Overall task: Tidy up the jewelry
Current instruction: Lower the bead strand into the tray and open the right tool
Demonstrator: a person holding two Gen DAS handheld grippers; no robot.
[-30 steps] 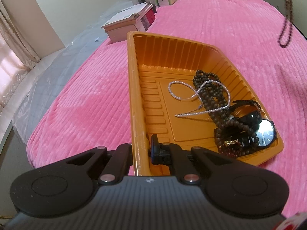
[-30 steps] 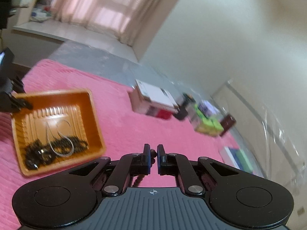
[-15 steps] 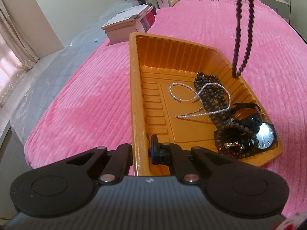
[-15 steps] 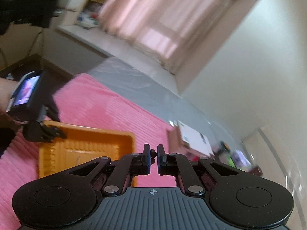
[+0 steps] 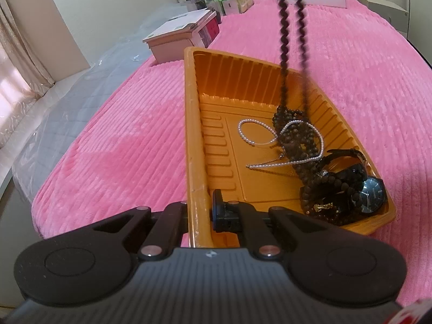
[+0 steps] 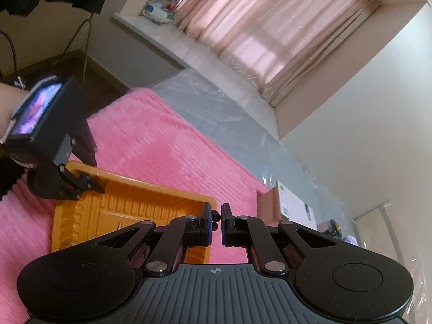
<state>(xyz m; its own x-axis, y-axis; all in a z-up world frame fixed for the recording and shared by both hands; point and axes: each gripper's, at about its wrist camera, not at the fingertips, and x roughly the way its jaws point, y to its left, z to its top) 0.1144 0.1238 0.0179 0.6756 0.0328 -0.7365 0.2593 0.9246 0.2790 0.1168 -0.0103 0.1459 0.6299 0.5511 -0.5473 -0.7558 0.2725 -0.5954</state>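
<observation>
The left tool (image 5: 198, 210) is clamped tight on the near left rim of the ribbed orange plastic tray (image 5: 194, 124), which sits on the pink corded bedspread (image 5: 113, 145) towards the bed's near edge; one finger sits inside the tray wall, the other outside.

Most of the sorting looks done. In the tray's near right corner lie a black wristwatch with a dark dial (image 5: 371, 193) and a coil of dark brown wooden beads (image 5: 318, 189); further in, a thin string of small white pearls (image 5: 270, 145) loops over another heap of dark beads (image 5: 294, 135). The left half of the tray floor is bare.

One piece is in transit: a long dark brown bead necklace (image 5: 283, 40) hangs in two strands from above, its lower end reaching the heap in the tray's middle. The right tool (image 6: 215, 216) is above the tray's far edge, closed narrow on a bead or two of that necklace.

What remains, by this reading, is to lower and release the necklace. No other loose jewellery shows on the bedspread. At the bed's far edge stand a pinkish box (image 5: 175, 40) and a few cartons (image 5: 229, 0), apart from the tray.
</observation>
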